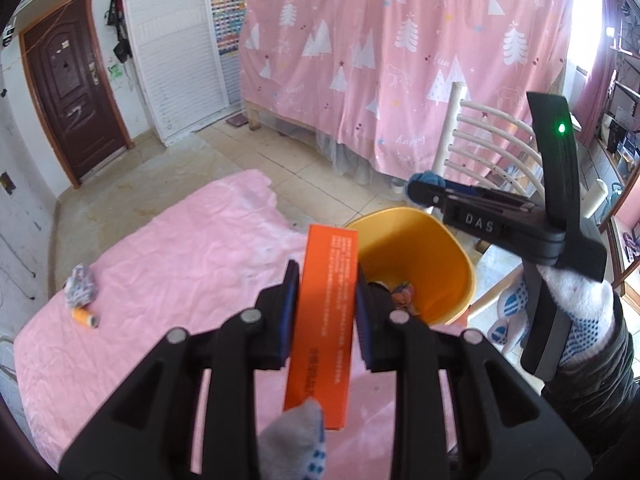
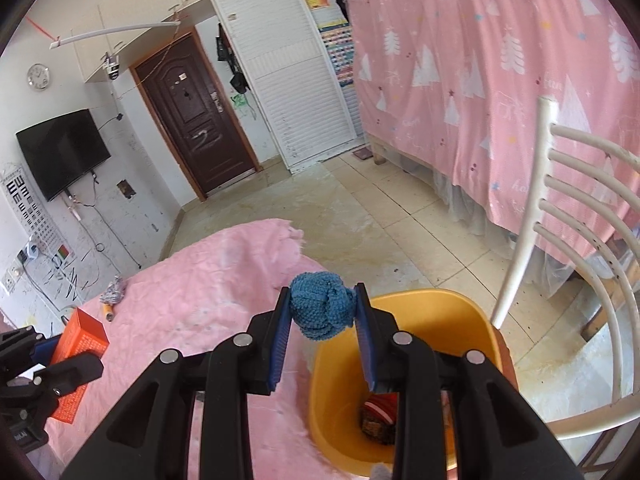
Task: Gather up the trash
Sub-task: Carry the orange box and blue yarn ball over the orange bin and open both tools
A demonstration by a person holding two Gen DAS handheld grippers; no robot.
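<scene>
Left gripper (image 1: pixel 327 312) — jaws closed on an orange box (image 1: pixel 323 328), blue pads pressed against its two long sides. Box stands roughly upright, slightly tilted, white print running down its face. It is held above the pink-covered worktop (image 1: pixel 168 264), near the rim of the yellow bin (image 1: pixel 436 264). A gloved fingertip (image 1: pixel 298 436) shows just below the box's lower end.

Right gripper (image 2: pixel 322 312) — jaws clamped on a blue knitted ball (image 2: pixel 322 306), which sits between the pad tips and bulges out above them. The ball hangs over the near-left rim of the yellow bin (image 2: pixel 476 312), at the edge where the worktop (image 2: pixel 208 280) meets it. From the left wrist view the right gripper (image 1: pixel 424 184) reaches in from the right, above the bin's far rim, the blue ball (image 1: pixel 429 178) visible at its tip; a white dotted glove (image 1: pixel 576 304) holds its handle.

Inside the bin: a red-and-brown striped item (image 2: pixel 378 416) on the bottom, partly hidden by the right-hand jaw.

Left on the worktop, far-left side: a crumpled grey-and-white wad (image 1: pixel 80 285) and, just beside it, a small orange cylinder (image 1: pixel 85 317). Both well apart from the bin.

Surroundings: a white slatted chair (image 2: pixel 580 248) right of the bin, a pink tree-print curtain (image 1: pixel 400 52) behind, and a dark brown door (image 2: pixel 196 120) at the back.
</scene>
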